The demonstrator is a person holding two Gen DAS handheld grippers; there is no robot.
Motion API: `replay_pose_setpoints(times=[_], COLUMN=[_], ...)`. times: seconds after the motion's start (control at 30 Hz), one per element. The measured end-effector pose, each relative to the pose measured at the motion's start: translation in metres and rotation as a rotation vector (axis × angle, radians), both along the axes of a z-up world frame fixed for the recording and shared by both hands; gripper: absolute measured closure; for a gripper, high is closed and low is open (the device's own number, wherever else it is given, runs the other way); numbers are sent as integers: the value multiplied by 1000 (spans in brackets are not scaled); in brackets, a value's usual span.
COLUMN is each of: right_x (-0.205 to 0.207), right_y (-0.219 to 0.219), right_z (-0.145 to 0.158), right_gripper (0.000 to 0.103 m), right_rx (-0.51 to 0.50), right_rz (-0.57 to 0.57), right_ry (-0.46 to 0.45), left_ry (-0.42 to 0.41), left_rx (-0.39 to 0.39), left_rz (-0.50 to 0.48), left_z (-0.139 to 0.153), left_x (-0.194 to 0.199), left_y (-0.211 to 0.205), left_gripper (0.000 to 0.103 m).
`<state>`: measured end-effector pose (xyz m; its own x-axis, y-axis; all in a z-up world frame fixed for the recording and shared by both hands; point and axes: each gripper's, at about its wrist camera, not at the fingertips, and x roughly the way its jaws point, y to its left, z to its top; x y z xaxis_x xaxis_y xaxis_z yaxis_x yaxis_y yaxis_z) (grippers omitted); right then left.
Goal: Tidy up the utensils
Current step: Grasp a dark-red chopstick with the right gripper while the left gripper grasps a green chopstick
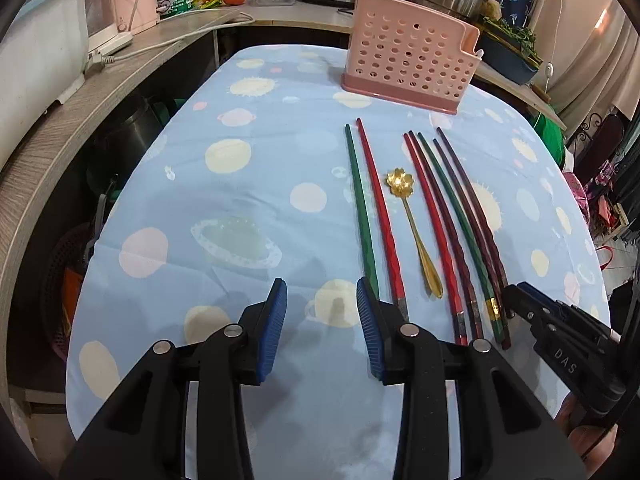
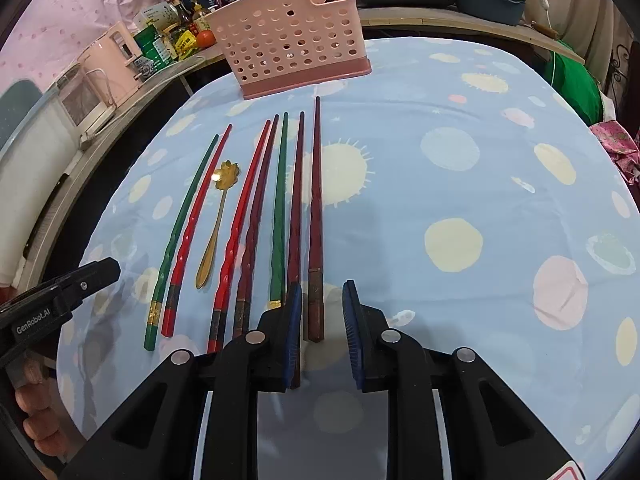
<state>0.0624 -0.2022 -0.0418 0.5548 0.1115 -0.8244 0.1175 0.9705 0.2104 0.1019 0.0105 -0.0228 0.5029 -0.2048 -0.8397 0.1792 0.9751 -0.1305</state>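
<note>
Here's the pink holder (image 2: 294,36) standing empty-looking at the far edge of the blue cloth (image 2: 460,208), with seven chopsticks and a gold spoon (image 2: 218,216) laid side by side in front of it, nothing stowed yet. The right gripper (image 2: 319,308), fingers apart, straddles the butt of the outermost dark red chopstick (image 2: 315,220), while the left gripper (image 1: 322,304) hovers apart and empty over bare cloth. The risk: the neighbouring maroon stick (image 2: 295,200) lies just beside, so closing could pinch two or roll one away.

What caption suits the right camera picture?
Open right hand-held gripper straddles a dark chopstick before a pink basket.
</note>
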Motion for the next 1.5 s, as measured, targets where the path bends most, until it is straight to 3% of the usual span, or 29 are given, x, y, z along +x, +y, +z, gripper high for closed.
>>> replay_pose_setpoints(times=[0.3,0.47,0.83,1.23,1.4,1.5], right_x=[0,-2,-9,-22,-23,-25], right_y=[2,-6,2,-1,0,0], right_z=[0,-4,-4,-5,-5,-5], right_gripper=[84,95,95,95,95,95], right_rx=[-13,6,-58,-38,-38,-39], right_rz=[6,-19,3,1,1,4], right_ry=[-2,9,-5,-7,-8,-8], left_ry=[11,10,24,34,25,29], left_rx=[-5,-13,-17,-1,-3,-13], left_rz=[-22,-37,-69,-72,-74,-74], left_z=[-4,-5,-12,-29,-29,-30], left_x=[-8,-13,-22,-26,-26,-26], left_y=[-6,-10,-21,-22,-22,-20], left_gripper=[68,68,68,70,90,96])
